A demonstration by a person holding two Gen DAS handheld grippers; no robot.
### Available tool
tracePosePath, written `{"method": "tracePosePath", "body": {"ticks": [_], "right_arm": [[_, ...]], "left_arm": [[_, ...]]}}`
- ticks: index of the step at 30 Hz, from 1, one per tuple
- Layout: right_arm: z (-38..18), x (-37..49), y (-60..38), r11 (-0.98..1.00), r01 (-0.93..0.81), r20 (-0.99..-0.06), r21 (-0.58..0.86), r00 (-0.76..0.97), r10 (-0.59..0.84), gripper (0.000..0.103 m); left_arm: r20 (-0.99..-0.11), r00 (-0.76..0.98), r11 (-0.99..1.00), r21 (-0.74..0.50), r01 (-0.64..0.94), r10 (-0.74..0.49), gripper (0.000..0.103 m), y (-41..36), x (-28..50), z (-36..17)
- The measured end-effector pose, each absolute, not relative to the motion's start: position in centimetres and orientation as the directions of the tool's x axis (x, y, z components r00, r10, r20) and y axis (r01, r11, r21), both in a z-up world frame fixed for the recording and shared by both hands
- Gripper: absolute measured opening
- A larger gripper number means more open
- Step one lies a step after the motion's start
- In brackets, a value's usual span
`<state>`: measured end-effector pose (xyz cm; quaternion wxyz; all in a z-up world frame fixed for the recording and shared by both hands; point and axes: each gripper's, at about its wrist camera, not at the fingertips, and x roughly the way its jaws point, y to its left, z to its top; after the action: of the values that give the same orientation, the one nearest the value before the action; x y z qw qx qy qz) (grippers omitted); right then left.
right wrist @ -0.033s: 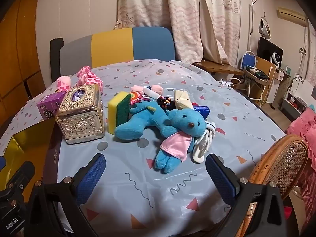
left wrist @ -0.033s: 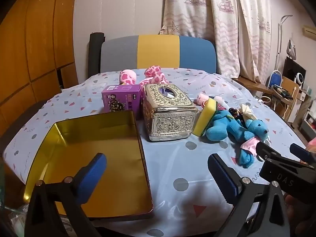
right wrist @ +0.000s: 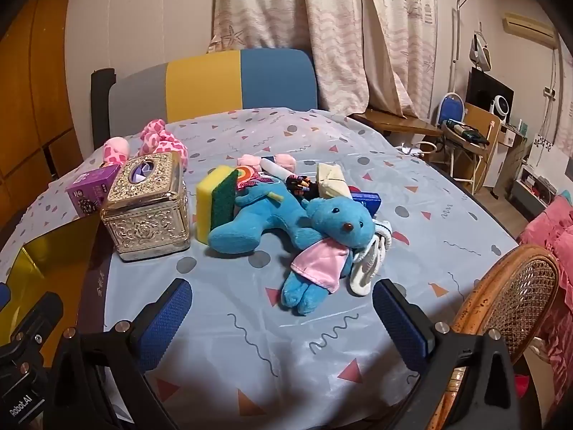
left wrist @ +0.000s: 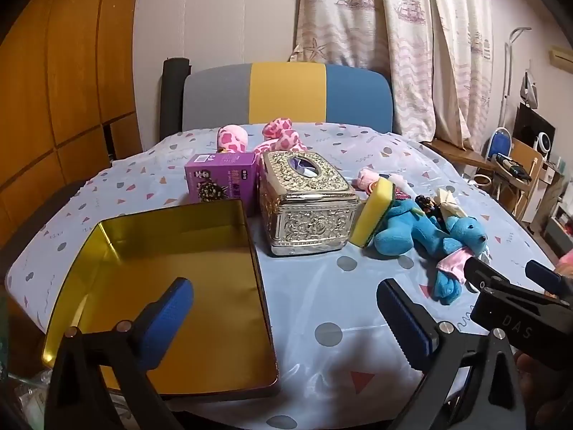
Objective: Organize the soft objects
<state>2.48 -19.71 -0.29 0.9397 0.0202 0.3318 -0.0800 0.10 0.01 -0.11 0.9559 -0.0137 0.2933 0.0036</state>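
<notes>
A blue teddy bear (right wrist: 286,225) with a pink cloth lies mid-table; it also shows in the left wrist view (left wrist: 412,229). A yellow-green sponge (right wrist: 216,208) leans on it, also seen from the left wrist (left wrist: 372,215). A pink spotted plush (left wrist: 275,139) lies at the back. An open gold tin tray (left wrist: 172,286) sits front left. My left gripper (left wrist: 283,319) is open and empty over the tray's right edge. My right gripper (right wrist: 283,319) is open and empty, short of the bear. The right gripper (left wrist: 515,279) shows at the right of the left wrist view.
An ornate metal tissue box (left wrist: 308,200) and a purple carton (left wrist: 222,182) stand behind the tray. Pens, a white sock (right wrist: 369,261) and small items lie around the bear. A wicker chair (right wrist: 508,297) stands at the right table edge, an upholstered chair (left wrist: 286,96) behind.
</notes>
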Motion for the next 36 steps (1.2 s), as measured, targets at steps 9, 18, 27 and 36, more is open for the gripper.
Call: {"method": "tracePosePath", "body": {"ticks": [9,18,27,36], "right_arm": [[-0.7,2.8,-19.2,0.986,0.164,-0.639,-0.022,0.757,-0.141,0.103],[-1.1,2.9,-19.1,0.989,0.148,-0.633,-0.013,0.764,-0.123,0.103],[-1.4,3.1,-18.9,0.990,0.140,-0.637,-0.017,0.762,-0.119,0.103],[-1.6,3.2,-18.7,0.991,0.136,-0.643,-0.017,0.757,-0.115,0.103]], "left_arm": [[-0.573,0.820,0.999,-0.021,-0.029,0.012,0.103,0.1,0.3,-0.2],[-0.588,0.809,0.999,-0.025,-0.040,0.018,0.103,0.7,0.6,-0.9],[-0.600,0.800,0.998,-0.031,-0.048,0.020,0.103,1.1,0.8,-1.1],[-0.603,0.797,0.998,-0.032,-0.049,0.020,0.103,1.2,0.8,-1.2]]}}
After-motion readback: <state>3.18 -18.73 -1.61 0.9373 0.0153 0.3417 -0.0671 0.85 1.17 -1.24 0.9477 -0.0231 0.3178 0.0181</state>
